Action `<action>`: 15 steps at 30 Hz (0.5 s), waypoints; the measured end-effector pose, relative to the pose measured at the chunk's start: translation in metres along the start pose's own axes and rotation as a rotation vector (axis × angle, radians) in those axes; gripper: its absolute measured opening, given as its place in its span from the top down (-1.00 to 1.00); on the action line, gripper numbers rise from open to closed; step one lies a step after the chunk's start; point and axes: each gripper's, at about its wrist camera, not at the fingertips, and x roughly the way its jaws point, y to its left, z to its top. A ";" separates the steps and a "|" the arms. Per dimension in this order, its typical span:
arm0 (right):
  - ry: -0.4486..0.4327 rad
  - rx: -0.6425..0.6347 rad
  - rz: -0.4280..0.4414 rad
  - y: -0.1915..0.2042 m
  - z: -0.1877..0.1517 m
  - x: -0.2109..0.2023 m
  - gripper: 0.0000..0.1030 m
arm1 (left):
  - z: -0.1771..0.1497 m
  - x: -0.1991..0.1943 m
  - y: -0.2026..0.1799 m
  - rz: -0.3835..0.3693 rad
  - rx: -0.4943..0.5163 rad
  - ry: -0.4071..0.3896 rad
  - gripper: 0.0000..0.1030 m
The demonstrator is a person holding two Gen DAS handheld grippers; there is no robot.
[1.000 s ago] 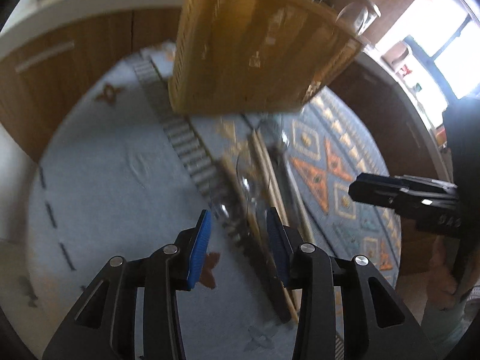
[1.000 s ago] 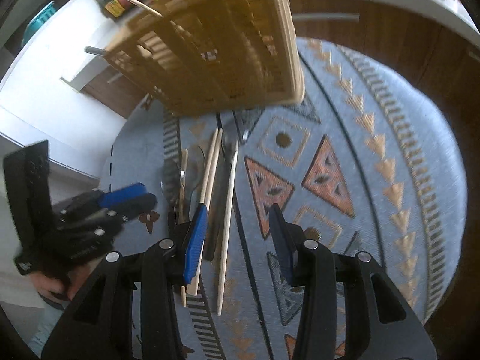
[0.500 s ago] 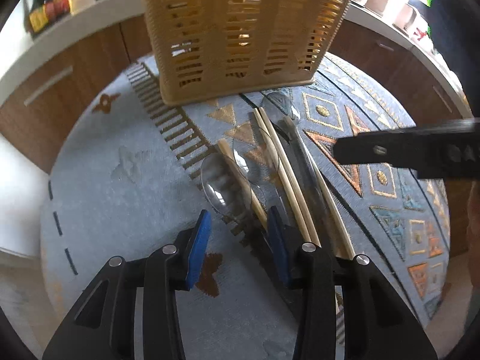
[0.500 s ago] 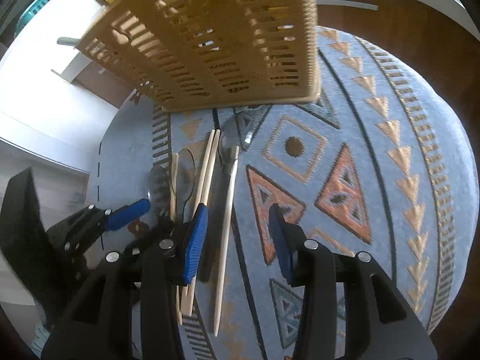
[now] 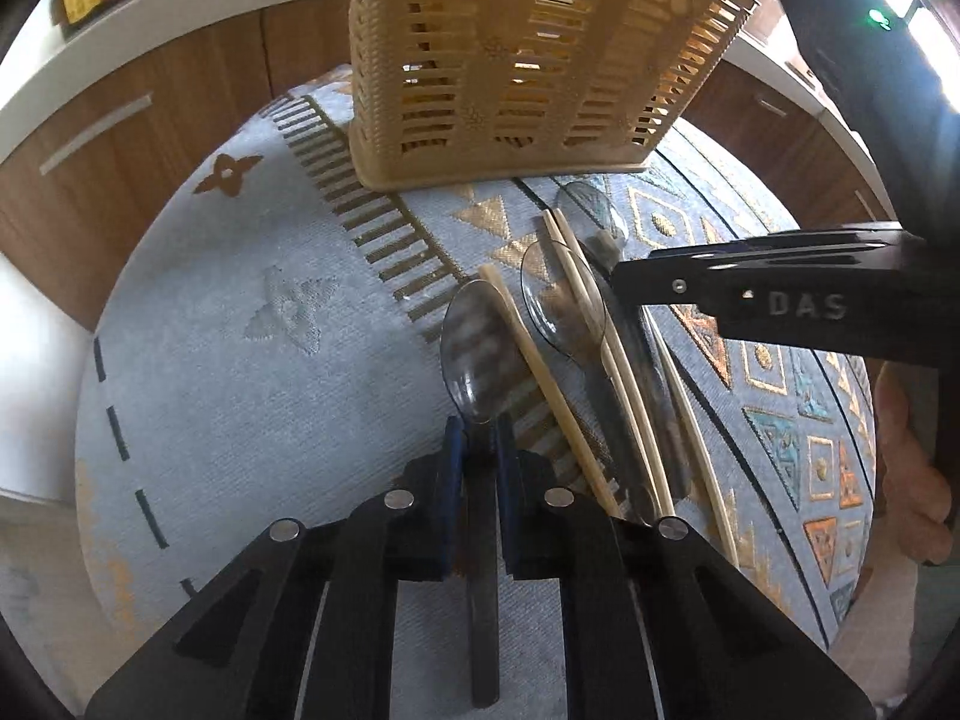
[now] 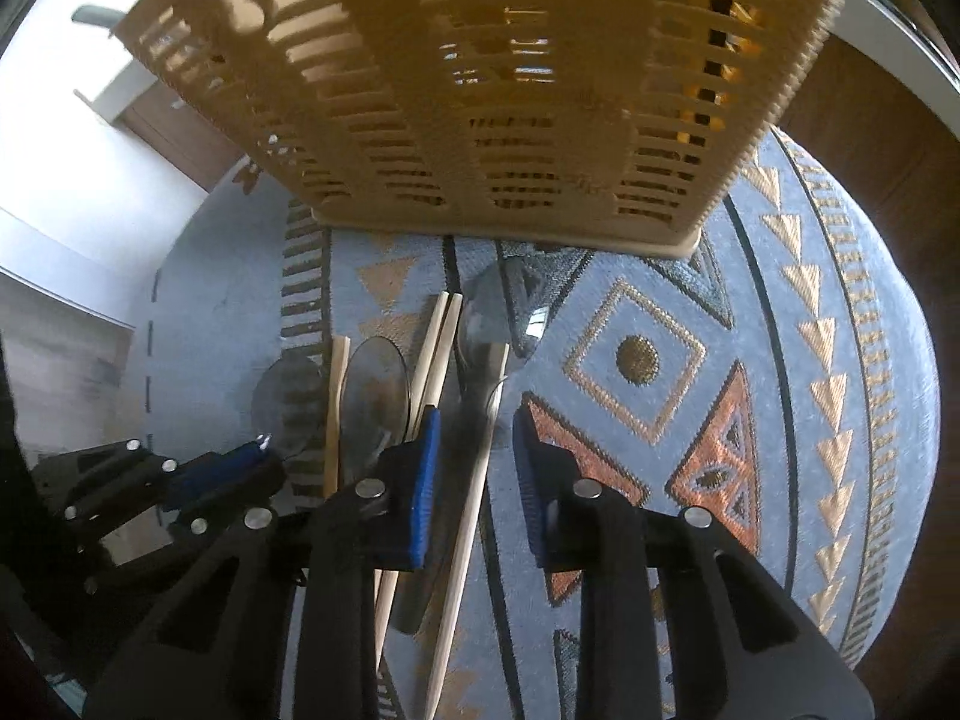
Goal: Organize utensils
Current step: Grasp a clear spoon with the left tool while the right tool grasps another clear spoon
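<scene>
A: Left wrist view first. What is the left gripper (image 5: 479,450) doing?

B: Its jaws are clenched on the dark handle of a clear spoon (image 5: 471,354). The bowl of that spoon sticks out at 12 o'clock from the blue pads, lying on the patterned cloth (image 5: 240,312) that covers the table.

A: And the other utensils?

B: Just to 3 o'clock of the held spoon lies a wooden chopstick (image 5: 543,381), then a second clear spoon (image 5: 558,312) with a pair of chopsticks (image 5: 606,348) across it. A third spoon (image 5: 591,210) sits further off, near the foot of the yellow slatted caddy (image 5: 528,60), which stands upright at 12 o'clock. The right gripper (image 5: 780,294) reaches in from 3 o'clock above the pile; from here I cannot tell how its jaws stand.

A: Now the right wrist view?

B: The right gripper (image 6: 474,450) has its jaws released, blue pads apart, hovering over the row. A single chopstick (image 6: 474,498) runs between the pads, beside a spoon (image 6: 483,324) whose bowl points to 12 o'clock. The caddy (image 6: 510,90) fills the top of the frame. At 9 o'clock the left gripper (image 6: 240,468) shows low on the cloth (image 6: 660,360), closed at the base of the leftmost spoon (image 6: 288,396)
</scene>
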 end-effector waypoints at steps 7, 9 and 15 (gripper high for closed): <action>0.031 -0.053 -0.071 0.034 0.010 0.014 0.61 | 0.001 0.001 -0.003 -0.016 -0.001 -0.006 0.82; 0.034 -0.073 -0.093 0.039 0.009 0.014 0.85 | 0.001 0.001 -0.002 -0.025 -0.004 -0.009 0.84; 0.026 -0.062 -0.095 0.034 -0.003 0.005 0.91 | -0.001 0.001 0.003 -0.056 -0.017 -0.017 0.84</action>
